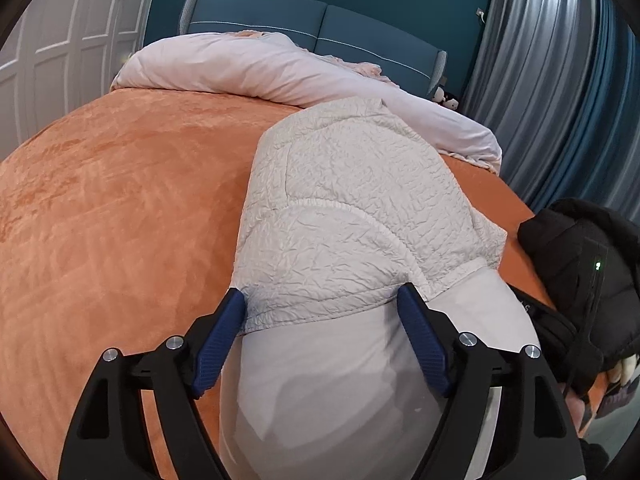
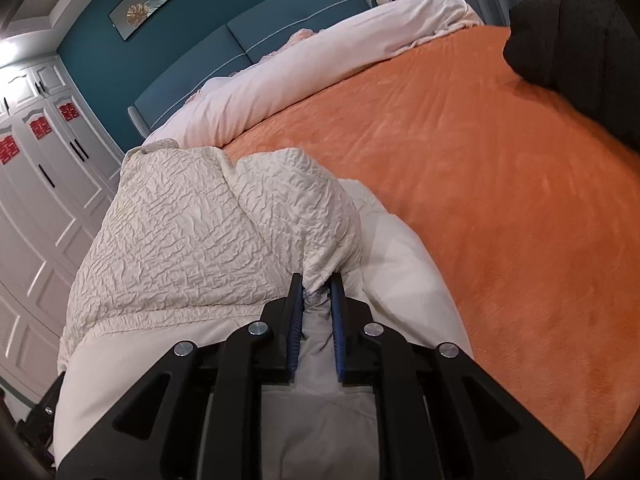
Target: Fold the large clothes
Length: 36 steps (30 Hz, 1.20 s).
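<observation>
A cream coat (image 1: pixel 352 184) with a crinkled quilted shell and smooth pale lining lies folded on the orange bed cover (image 1: pixel 120 200). My left gripper (image 1: pixel 320 290) stands wide open over its near end. Its blue pads (image 1: pixel 224 320) sit on either side of the folded edge, where shell meets lining, and do not squeeze it. In the right wrist view the same coat (image 2: pixel 180 220) bulges up in front of my right gripper (image 2: pixel 316 280), which is shut on a pinched fold of the crinkled fabric. The lining spreads out below both grippers.
A pale pink duvet (image 1: pixel 260 68) is bunched along the blue headboard (image 1: pixel 360 36). A black jacket (image 1: pixel 576 264) lies at the bed's edge and shows in the right wrist view (image 2: pixel 580 40) too. White wardrobe doors (image 2: pixel 48 184) and grey curtains (image 1: pixel 552 80) flank the orange bed cover (image 2: pixel 480 180).
</observation>
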Motion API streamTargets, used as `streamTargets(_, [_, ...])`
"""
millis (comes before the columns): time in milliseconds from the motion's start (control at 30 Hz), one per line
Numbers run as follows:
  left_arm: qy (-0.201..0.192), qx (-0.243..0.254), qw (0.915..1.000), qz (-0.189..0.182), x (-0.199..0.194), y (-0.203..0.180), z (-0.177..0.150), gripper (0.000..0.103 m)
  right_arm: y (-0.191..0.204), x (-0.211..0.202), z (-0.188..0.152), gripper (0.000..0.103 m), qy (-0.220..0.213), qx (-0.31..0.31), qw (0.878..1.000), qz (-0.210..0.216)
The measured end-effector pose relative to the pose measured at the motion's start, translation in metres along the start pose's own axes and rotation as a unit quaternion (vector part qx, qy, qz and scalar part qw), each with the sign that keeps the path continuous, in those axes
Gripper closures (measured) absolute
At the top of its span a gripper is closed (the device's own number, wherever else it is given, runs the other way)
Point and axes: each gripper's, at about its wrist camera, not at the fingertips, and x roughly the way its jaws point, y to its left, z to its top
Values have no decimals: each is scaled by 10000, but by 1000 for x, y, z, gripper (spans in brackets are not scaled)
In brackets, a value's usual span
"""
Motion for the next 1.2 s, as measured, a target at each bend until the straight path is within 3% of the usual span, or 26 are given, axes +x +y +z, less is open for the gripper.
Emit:
streamTargets(200, [240,-255,9994,-50,-7,7,8,23,-8,-1,16,89,282,228,9990,258])
streamTargets(300, [313,-343,9988,-183,-41,15,8,24,-12,-35,28,79,371,651,9968,294])
streamTargets(333, [289,-295,9987,-295,-55,17,4,24,-13,-48,27,77,322,690,9966,317])
streamTargets(433, [425,166,9976,-527,-90,19,-21,20,-24,-92,15,58,233,714,9970,165])
streamTargets(533, [764,652,9932,-584,-100,17,-55,19,-37,-108,-9,57,640,931,9932,262])
streamTargets(667, [1104,901,9890,-403,-78,12,-80,19,-30,-93,-31,56,1084,821,9907,106])
streamTargets(700, [1101,880,9897,-246,-71,14,-80,24,-27,-88,-34,56,1157,822,9898,92])
streamTargets(733, [1094,817,9905,-131,-65,17,-78,43,-23,-85,-37,63,1214,830,9891,91])
streamTargets(767, [1173,615,9910,-169,-57,25,-71,49,-15,-82,-37,74,1254,816,9886,180])
streamTargets(867, [1216,153,9914,-467,-60,43,-51,68,8,-87,-31,91,1216,555,9905,318])
streamTargets(933, [1020,223,9939,-361,-72,50,-43,83,20,-94,-32,96,1156,451,9916,359])
streamTargets(1033, [976,-96,9945,-371,-95,77,-33,100,23,-110,-45,99,1038,546,9924,377])
streamTargets(1200, [1282,133,9913,-256,-108,91,-58,103,0,-107,-94,96,1502,927,9841,211])
